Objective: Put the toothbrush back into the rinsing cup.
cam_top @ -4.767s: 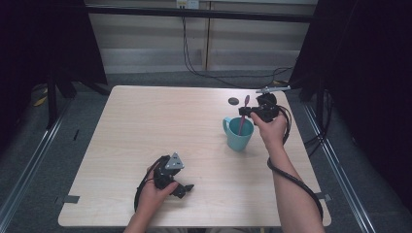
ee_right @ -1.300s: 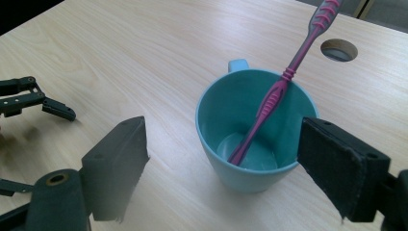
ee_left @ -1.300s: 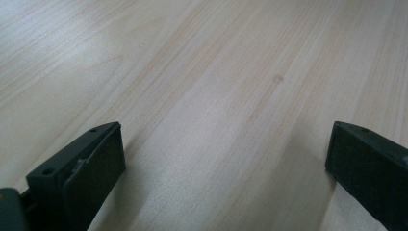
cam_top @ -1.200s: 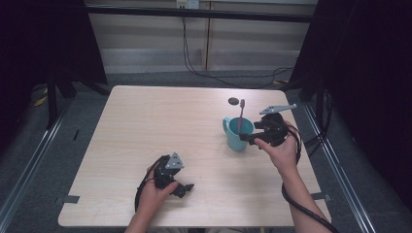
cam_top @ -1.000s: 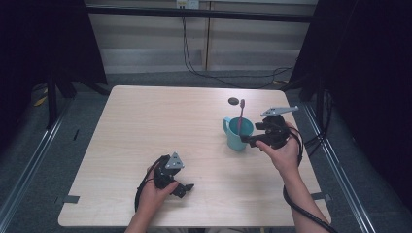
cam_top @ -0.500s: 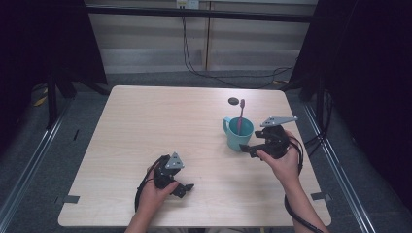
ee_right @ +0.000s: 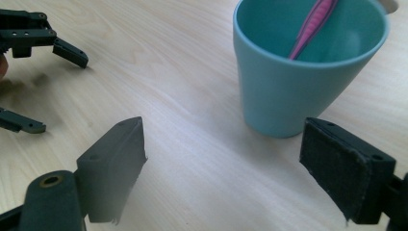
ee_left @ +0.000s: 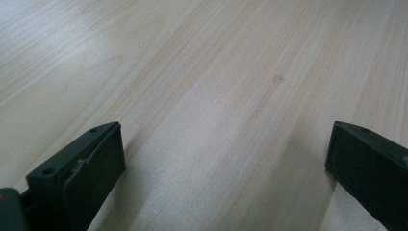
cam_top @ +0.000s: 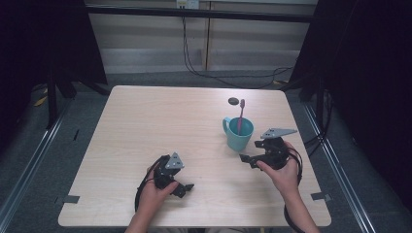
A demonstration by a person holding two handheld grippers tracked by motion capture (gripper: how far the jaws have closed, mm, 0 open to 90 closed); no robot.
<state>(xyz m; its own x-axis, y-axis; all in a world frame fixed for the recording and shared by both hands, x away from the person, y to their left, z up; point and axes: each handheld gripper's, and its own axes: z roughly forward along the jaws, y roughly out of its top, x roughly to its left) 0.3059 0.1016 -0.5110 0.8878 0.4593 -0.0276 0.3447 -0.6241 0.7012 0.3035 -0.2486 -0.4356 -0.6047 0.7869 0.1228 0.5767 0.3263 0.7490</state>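
The table (ee_left: 216, 72) was pale wood with a matt grain; the teal cup (ee_right: 298, 72) looked smooth and slightly glossy.

High view: fixed cam above near edge, looking fwd/down on whole table (cam_top: 145, 126). Left gripper view: close, low over bare wood. Right gripper view: close, low, facing teal cup (ee_right: 303, 72). Shared: cup (cam_top: 238, 133) w/ high view; left gripper (ee_right: 36, 72) seen in right gripper view.

Right gripper (cam_top: 248, 158) released the toothbrush (cam_top: 240, 116) into the cup (cam_top: 238, 133); withdrew, jaws apart.
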